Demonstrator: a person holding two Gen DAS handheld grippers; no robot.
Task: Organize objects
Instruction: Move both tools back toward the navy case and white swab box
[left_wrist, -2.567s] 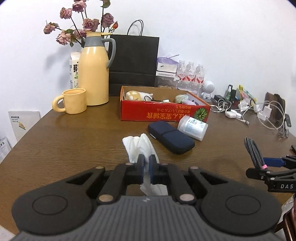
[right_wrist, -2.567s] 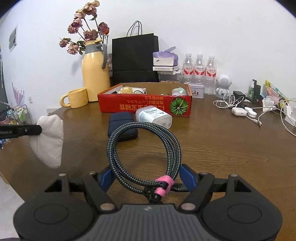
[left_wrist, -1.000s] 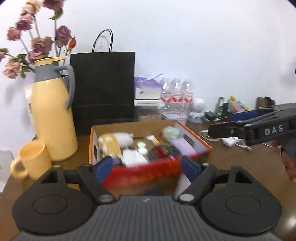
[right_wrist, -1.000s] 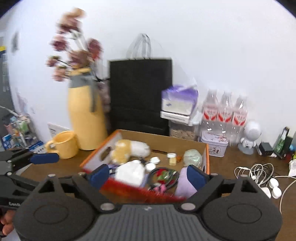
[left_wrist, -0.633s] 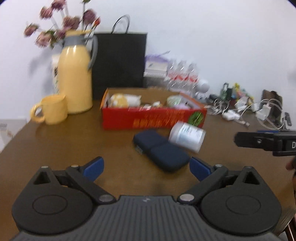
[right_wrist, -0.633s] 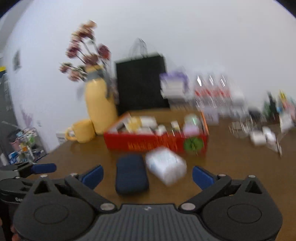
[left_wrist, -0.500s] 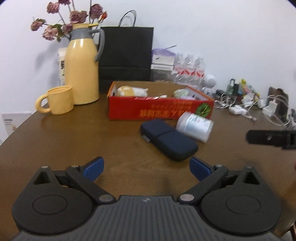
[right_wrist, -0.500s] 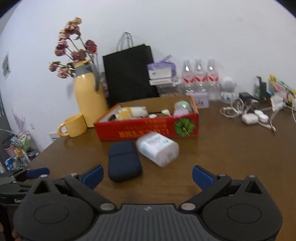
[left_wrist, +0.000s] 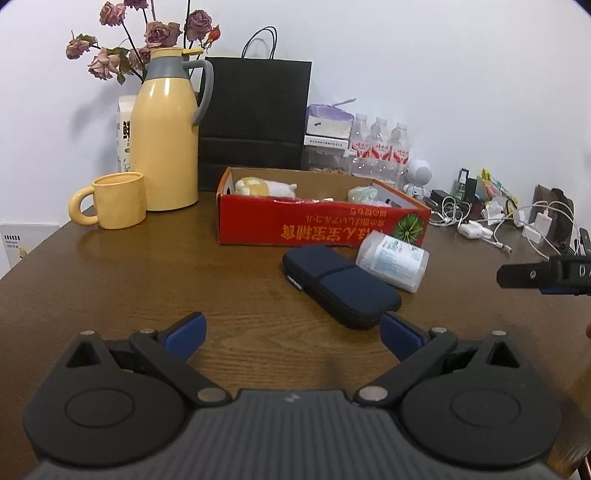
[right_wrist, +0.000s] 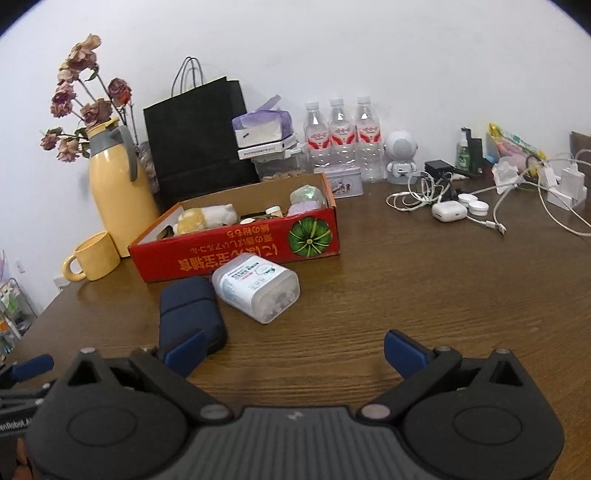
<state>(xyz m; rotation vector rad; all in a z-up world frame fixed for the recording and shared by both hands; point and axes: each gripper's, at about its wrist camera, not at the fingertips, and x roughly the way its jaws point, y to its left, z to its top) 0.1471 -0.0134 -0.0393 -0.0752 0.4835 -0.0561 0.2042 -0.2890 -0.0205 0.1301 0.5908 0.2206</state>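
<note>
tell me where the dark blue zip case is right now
In both wrist views the dark blue zip case lies flat on the brown table in front of the red cardboard box, right beside the tipped-over clear plastic jar.

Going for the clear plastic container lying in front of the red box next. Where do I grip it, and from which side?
Probably with the right tool, already open, from above. Grip the clear container across its middle, on the long sides. It lies on its side, label up. Its far end sits near the red box and the navy case lies close on its left, so ends and left flank look cramped.
</note>
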